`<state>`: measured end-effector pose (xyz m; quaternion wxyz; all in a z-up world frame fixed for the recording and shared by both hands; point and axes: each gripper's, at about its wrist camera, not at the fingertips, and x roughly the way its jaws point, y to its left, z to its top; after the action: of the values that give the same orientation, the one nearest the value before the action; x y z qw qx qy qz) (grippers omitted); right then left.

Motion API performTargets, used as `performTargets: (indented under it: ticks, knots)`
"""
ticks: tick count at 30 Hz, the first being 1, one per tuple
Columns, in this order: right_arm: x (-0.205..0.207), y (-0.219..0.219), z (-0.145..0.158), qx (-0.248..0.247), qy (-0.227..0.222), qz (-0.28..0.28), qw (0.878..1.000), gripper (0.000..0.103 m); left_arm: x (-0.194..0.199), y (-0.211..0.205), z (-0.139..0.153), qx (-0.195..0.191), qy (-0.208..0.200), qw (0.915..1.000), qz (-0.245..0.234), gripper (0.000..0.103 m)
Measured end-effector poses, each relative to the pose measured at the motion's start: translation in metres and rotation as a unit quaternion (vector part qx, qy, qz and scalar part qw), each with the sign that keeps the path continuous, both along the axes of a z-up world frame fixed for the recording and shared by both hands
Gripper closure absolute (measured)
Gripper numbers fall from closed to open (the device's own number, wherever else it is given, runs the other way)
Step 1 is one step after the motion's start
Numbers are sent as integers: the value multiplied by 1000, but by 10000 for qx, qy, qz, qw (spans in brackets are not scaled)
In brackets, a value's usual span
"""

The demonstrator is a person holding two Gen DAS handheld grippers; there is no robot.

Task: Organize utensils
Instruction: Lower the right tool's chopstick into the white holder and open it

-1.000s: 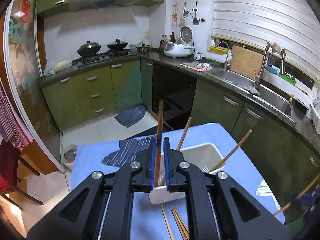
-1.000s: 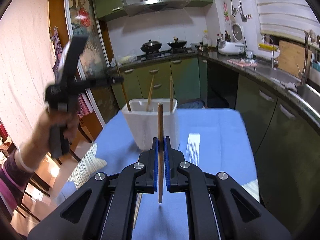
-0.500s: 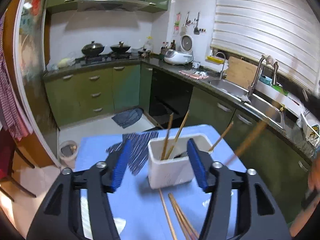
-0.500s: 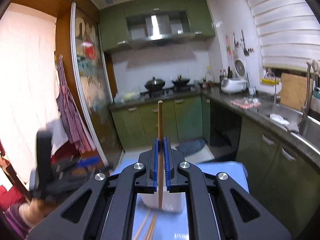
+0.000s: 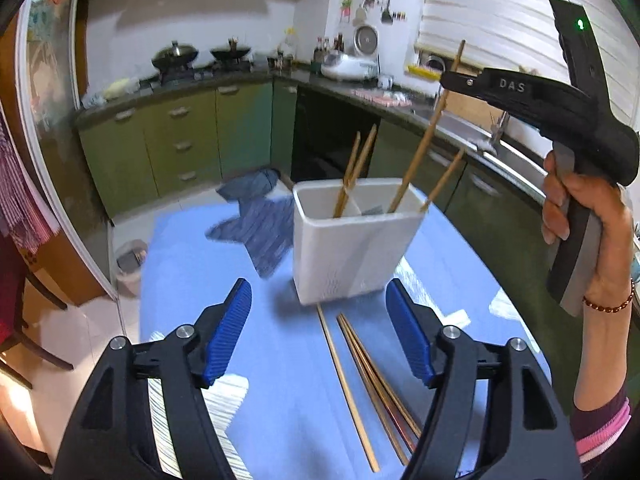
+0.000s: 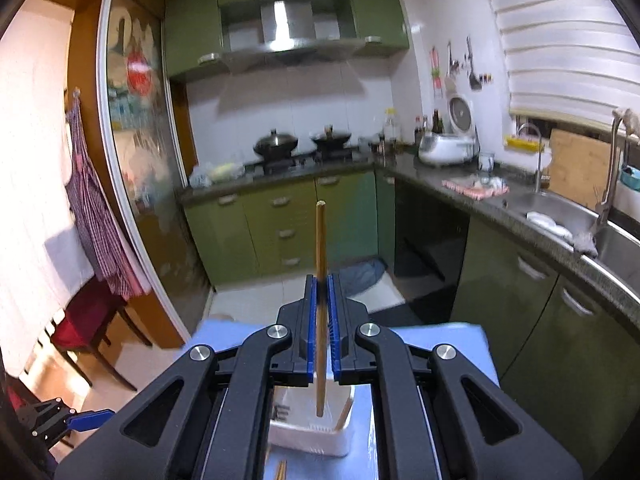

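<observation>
**Four chopsticks stand in the white holder**

Four wooden sticks lean inside the white holder (image 5: 352,240), which sits mid-worktop (image 5: 192,264) on the blue cover. More loose chopsticks (image 5: 368,376) lie toward the near edge. The right gripper (image 6: 321,312) pinches one chopstick (image 6: 320,264) upright over the holder. The left gripper (image 5: 320,332) gapes wide, holding nothing. Green kitchen cabinets (image 5: 180,140) stand behind.

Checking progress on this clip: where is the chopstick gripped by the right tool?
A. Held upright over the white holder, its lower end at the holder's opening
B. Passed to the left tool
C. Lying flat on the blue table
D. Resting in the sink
A: the right tool is shut on the chopstick, which stands upright above the white holder; the left tool is open and holds nothing.
</observation>
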<state>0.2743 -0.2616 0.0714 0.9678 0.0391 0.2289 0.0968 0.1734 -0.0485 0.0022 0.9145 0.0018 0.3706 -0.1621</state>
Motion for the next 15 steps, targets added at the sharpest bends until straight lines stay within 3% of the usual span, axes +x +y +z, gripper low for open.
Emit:
performTargets:
  ticks: [2, 3, 4, 11, 15]
  knots:
    - [2, 2, -9, -78, 101, 42, 9999, 92, 3, -3, -9, -35, 193, 9998, -18, 37]
    - [0, 4, -12, -115, 126, 69, 9998, 84, 5, -4, -13, -55, 283, 9996, -32, 37]
    - [-3, 5, -13, -113, 110, 97, 9998, 82, 6, -6, -16, -41, 343, 9994, -33, 37]
    - [-70, -10, 2, -40, -333, 247, 9991, 79, 11, -26, -34, 171, 510, 9985, -87, 37]
    - [-111, -23, -19, -69, -195, 295, 9994, 76, 18, -34, -48, 297, 633, 9975, -63, 37]
